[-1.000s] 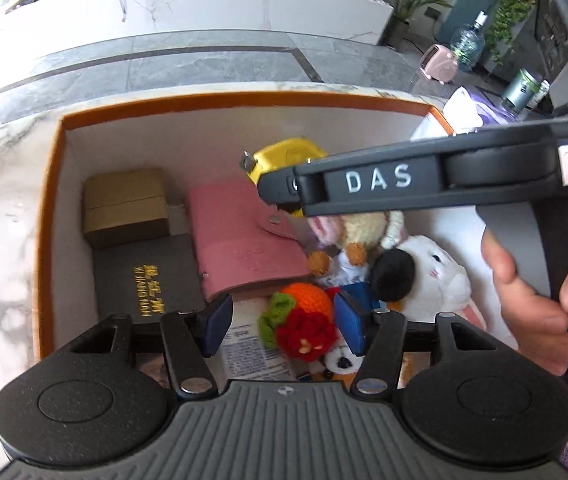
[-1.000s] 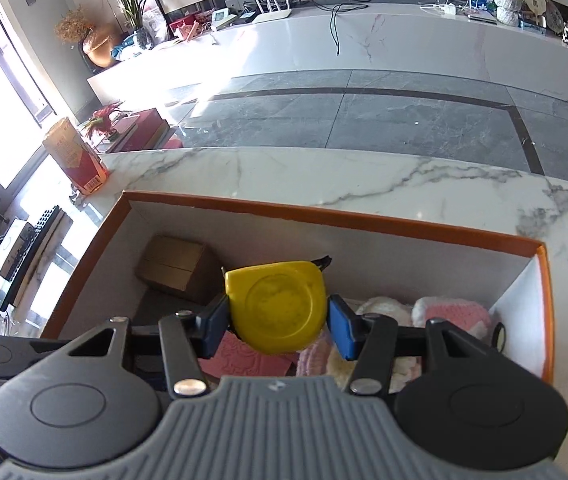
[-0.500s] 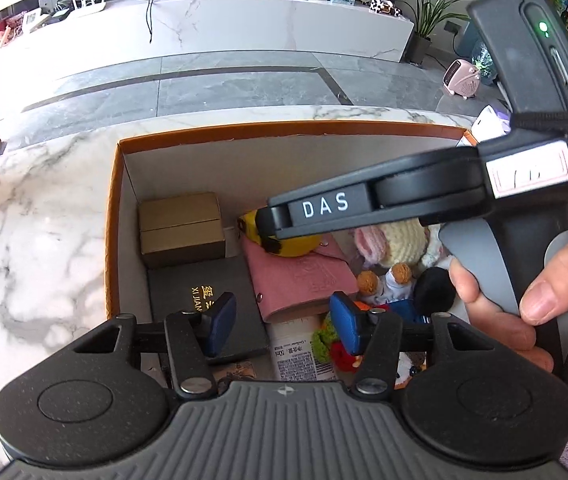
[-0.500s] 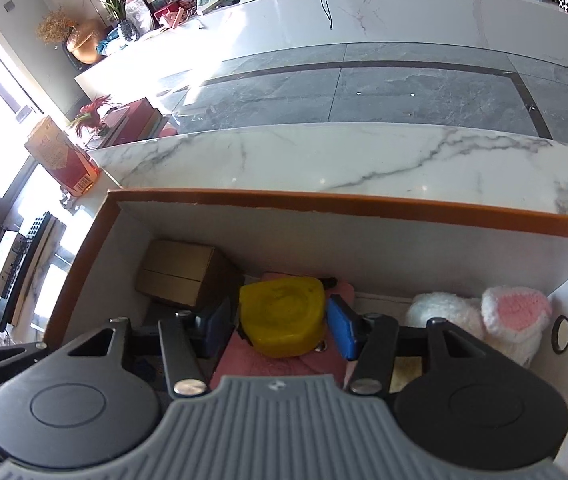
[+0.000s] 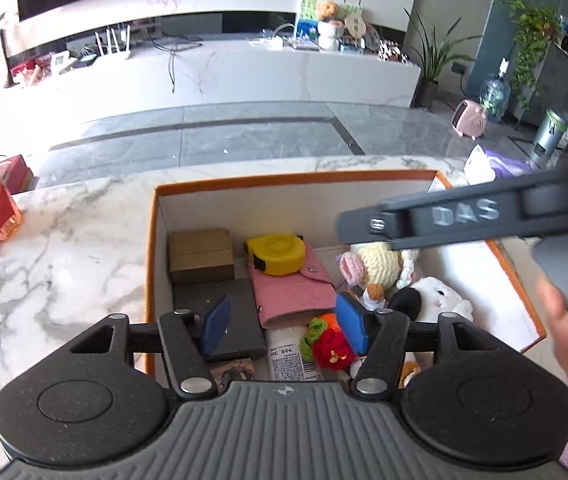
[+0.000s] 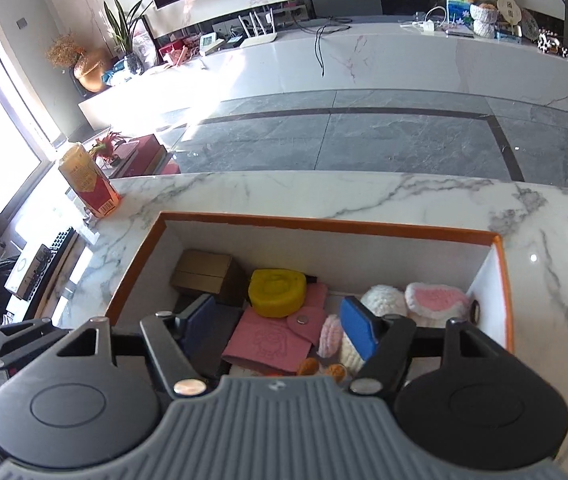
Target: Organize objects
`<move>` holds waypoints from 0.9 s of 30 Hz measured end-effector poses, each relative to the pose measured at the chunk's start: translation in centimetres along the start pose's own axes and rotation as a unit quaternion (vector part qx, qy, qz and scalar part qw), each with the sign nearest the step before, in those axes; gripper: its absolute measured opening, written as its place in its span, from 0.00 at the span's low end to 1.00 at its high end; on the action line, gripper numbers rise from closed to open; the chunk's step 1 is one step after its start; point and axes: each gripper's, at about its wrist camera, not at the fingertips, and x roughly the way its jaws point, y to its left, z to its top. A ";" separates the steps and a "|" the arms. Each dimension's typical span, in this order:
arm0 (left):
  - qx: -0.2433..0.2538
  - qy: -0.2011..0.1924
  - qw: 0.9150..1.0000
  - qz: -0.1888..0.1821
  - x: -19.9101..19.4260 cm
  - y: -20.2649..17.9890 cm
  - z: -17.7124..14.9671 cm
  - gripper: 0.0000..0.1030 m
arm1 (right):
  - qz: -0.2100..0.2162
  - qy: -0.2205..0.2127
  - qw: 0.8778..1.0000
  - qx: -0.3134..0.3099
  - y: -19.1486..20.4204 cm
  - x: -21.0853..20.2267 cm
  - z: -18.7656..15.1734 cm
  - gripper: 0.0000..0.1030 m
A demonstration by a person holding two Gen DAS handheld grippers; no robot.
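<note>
Yellow tape measure [image 6: 277, 294], pinched by the right tongs [image 6: 280, 326] a second ago, now lies on the pink wallet [image 6: 274, 340] inside the orange-rimmed box [image 6: 324, 225], both tongs opening empty, so that placement looks done.

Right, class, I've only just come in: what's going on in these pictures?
A person is tidying small things into an orange-rimmed box on a marble counter. The yellow tape measure now lies on the pink wallet inside, and the right gripper above it is empty, jaws opening. The left gripper is also empty and opening.
</note>
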 end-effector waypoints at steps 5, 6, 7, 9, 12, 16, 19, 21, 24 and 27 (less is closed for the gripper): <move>0.001 -0.044 0.998 0.035 -3.2 -0.5 -0.6 0.83 | -0.020 -0.040 0.999 -0.019 0.7 -5.5 -2.2 0.77; 0.005 -0.054 0.998 0.045 -3.9 -0.8 -0.7 0.83 | -0.024 -0.050 0.998 -0.023 0.9 -6.7 -2.7 0.77; 0.008 -0.063 0.997 0.053 -4.6 -1.1 -0.8 0.83 | -0.027 -0.060 0.997 -0.026 1.1 -7.8 -3.1 0.78; 0.009 -0.079 0.995 0.066 -6.1 -1.5 -0.9 0.83 | -0.032 -0.080 0.996 -0.030 1.4 -9.9 -4.1 0.80; 0.002 -0.105 0.991 0.083 -8.1 -2.3 -1.5 0.84 | -0.039 -0.109 0.993 -0.035 1.8 -12.8 -5.5 0.85; 0.005 -0.137 0.986 0.100 -10.6 -3.7 -2.8 0.84 | -0.051 -0.133 0.989 -0.047 2.6 -15.5 -7.6 0.91; 0.004 -0.153 0.982 0.112 -11.8 -4.4 -4.3 0.84 | -0.063 -0.144 0.986 -0.056 3.0 -16.7 -9.4 0.93; -0.008 -0.158 0.980 0.117 -12.3 -4.7 -5.5 0.84 | -0.073 -0.153 0.984 -0.055 3.3 -17.4 -11.0 0.93; -0.019 -0.163 0.978 0.126 -12.7 -5.2 -7.1 0.84 | -0.080 -0.156 0.983 -0.053 3.6 -18.1 -13.1 0.94; -0.030 -0.163 0.977 0.135 -13.1 -5.5 -8.6 0.84 | -0.086 -0.160 0.982 -0.047 3.9 -18.8 -14.9 0.94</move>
